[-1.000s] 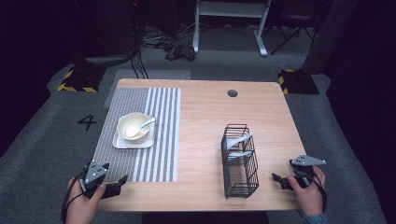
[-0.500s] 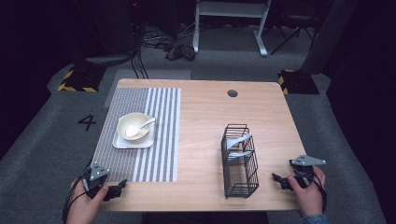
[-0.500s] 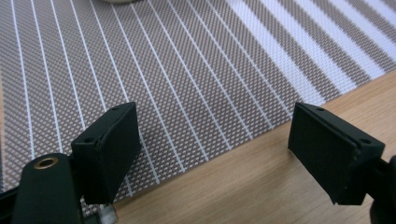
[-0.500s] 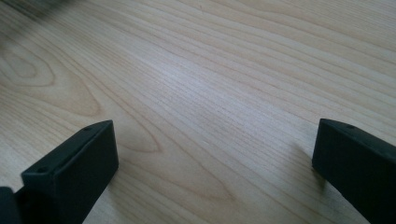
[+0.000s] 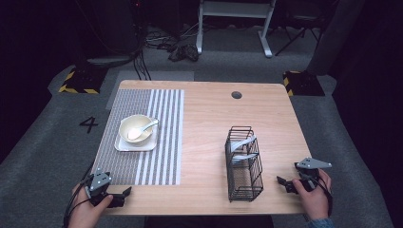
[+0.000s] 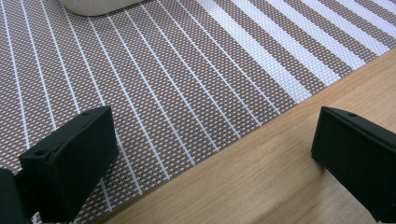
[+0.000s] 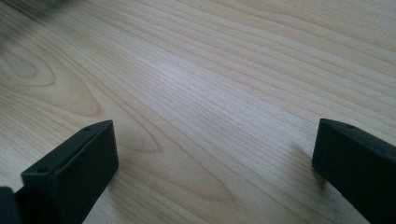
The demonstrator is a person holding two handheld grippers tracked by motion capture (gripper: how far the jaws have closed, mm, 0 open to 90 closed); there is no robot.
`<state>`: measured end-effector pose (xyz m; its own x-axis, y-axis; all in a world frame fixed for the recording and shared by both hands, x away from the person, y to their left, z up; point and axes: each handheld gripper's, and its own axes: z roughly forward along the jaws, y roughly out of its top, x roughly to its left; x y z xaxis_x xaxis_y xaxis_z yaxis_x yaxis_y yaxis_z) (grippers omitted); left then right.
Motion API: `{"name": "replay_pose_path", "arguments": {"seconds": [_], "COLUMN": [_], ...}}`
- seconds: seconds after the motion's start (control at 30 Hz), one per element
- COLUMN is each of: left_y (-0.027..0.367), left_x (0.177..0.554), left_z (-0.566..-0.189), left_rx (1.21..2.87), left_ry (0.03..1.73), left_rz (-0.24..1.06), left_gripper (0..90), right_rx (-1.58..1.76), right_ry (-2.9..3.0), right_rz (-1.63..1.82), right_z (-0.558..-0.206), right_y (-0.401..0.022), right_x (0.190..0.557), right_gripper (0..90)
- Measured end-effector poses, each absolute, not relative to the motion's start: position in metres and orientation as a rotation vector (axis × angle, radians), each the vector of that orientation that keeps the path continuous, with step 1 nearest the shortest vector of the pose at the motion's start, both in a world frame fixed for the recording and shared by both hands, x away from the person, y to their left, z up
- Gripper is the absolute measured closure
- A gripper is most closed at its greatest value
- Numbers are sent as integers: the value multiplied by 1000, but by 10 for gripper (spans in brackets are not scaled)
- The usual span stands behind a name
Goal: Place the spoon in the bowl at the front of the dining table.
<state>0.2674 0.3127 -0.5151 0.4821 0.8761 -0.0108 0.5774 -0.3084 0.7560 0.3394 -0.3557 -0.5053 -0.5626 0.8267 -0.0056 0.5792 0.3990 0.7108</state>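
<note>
My left gripper (image 5: pixel 119 196) lies at the table's front left corner, held by a hand. In the left gripper view its jaws (image 6: pixel 210 140) stand wide apart over the edge of the striped placemat (image 6: pixel 154 79); they have just been opening, with nothing between them. My right gripper (image 5: pixel 285 183) rests at the front right, to the right of the black wire basket (image 5: pixel 244 164). It is open over bare wood (image 7: pixel 215 144), and its jaws are empty. A cream bowl (image 5: pixel 134 128) with a white spoon (image 5: pixel 148 126) sits on a square plate (image 5: pixel 124 146) on the placemat (image 5: pixel 157 142).
The wire basket holds white utensils (image 5: pixel 242 142) in its upper part. The wooden table (image 5: pixel 209 118) has a round cable hole (image 5: pixel 236 95) near its far edge. Beyond the table lie cables and a white stand's legs on grey floor.
The left hand has shifted a little toward the table's front edge with its gripper. The right hand has kept still.
</note>
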Motion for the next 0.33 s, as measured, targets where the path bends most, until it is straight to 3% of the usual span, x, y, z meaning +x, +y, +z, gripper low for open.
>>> {"name": "replay_pose_path", "arguments": {"seconds": [0.33], "left_y": [313], "left_x": [267], "left_z": [-515], "left_rx": [2011], "left_ry": [1198], "left_rz": [537], "left_gripper": [4], "right_rx": [1215], "right_ry": [2304], "right_rz": [957], "right_z": [-505], "right_y": [-356], "right_x": [339], "right_gripper": [1]}}
